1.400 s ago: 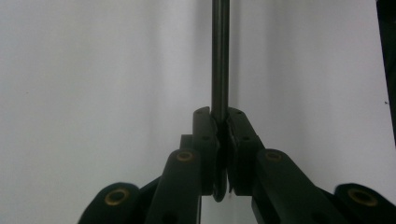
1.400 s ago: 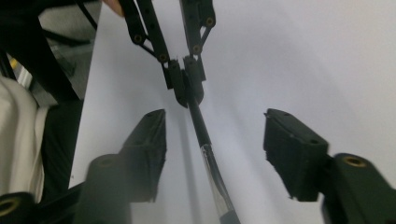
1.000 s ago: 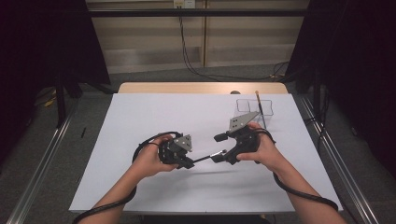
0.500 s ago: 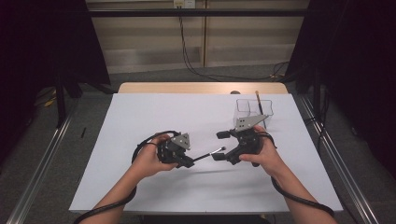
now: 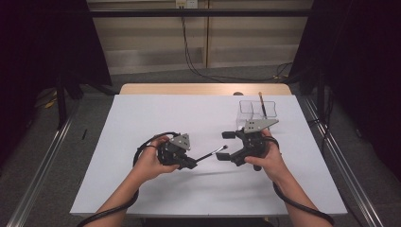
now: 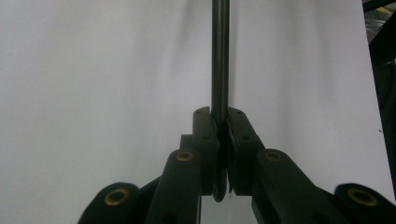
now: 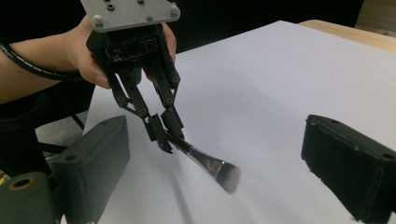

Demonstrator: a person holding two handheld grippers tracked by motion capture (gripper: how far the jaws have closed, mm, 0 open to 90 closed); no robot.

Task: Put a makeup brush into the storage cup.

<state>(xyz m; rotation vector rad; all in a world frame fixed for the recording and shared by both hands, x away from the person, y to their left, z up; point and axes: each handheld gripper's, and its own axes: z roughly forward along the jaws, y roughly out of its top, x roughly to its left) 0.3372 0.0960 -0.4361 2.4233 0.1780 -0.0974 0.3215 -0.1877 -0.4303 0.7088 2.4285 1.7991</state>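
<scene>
Left gripper (image 5: 189, 161), low and left of centre in the high view, is pinched tight on the handle of a makeup brush (image 5: 211, 153), bristles pointing toward the right gripper (image 5: 225, 145) at mid-frame. That one's jaws have just been opening and now stand spread wide, nothing between them yet, the brush tip just short of the gap. Here is the danger, as I judge it: the left grip sits near the very end of a thin round handle, so a nudge from a closing pad could swing or roll the brush, and closing on the soft bristles rather than the ferrule would give a poor hold. The right gripper view gives the flat angled bristle head (image 7: 224, 173) hanging above the white table (image 7: 280, 84); the left gripper view adds the handle (image 6: 220, 56) squeezed between its jaws. Upper right in the high view, a clear organiser (image 5: 248, 109) already holds another brush (image 5: 261, 103).
</scene>
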